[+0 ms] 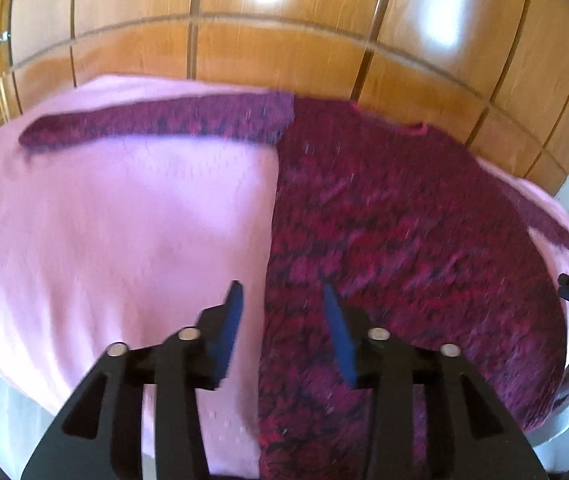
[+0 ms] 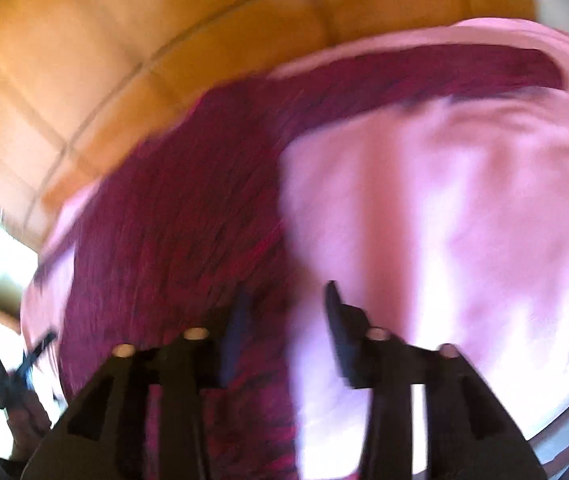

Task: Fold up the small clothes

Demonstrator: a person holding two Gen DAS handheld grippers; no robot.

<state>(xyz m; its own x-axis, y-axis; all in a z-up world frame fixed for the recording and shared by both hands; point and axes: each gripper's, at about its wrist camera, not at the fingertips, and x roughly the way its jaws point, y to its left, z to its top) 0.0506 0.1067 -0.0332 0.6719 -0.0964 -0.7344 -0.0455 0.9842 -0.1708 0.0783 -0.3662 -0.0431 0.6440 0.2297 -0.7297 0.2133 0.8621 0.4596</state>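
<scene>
wall: glossy wooden wardrobe panels (image 1: 284, 52) | light: bright window glare

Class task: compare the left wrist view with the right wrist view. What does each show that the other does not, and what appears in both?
Only the left wrist view shows the sweater's neckline and the left gripper, jaws apart, nothing between them. Only the right wrist view shows the right gripper, also apart and empty; it is badly blurred. Both show the dark red knitted sweater lying on pink cloth, with one sleeve stretched out sideways, and wooden panelling behind.

Two wrist views; shared sweater (image 1: 404, 232)
</scene>
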